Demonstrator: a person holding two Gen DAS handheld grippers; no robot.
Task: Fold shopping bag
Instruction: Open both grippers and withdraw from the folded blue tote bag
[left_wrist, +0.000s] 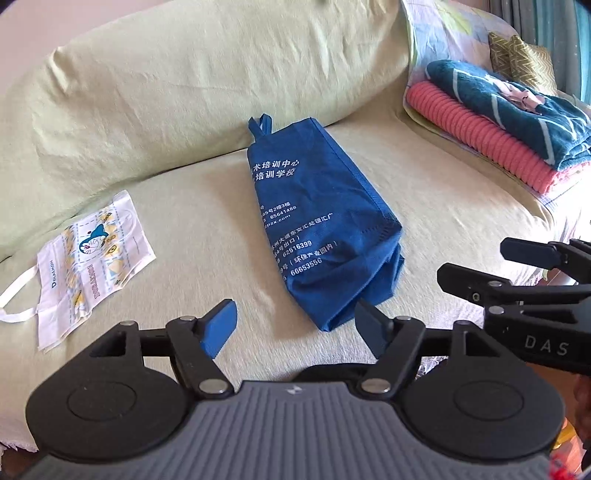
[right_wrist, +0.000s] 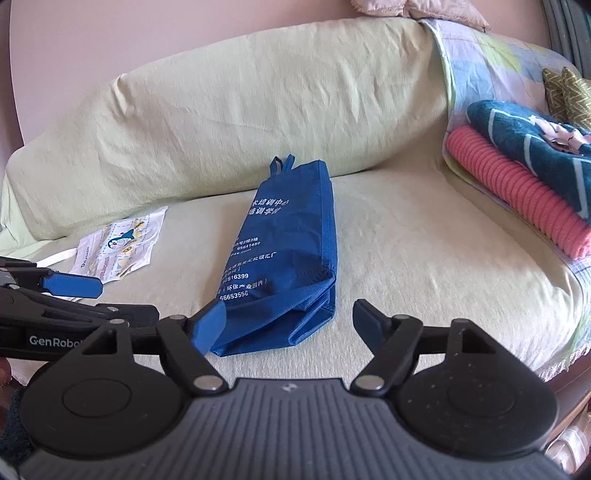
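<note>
Both tongs, left tongs (left_wrist: 295, 328) and right tongs (right_wrist: 290, 326), spread, empty; blue bag (left_wrist: 317, 229) just beyond tips.

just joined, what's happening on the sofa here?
A person holds a gripper in each hand over a sofa draped in pale green cloth. Both the left gripper and the right gripper are open and hold nothing. The blue shopping bag lies folded lengthwise into a narrow strip, handles toward the backrest. A white cartoon-print bag lies flat to its left, folded blankets to its right.
</note>
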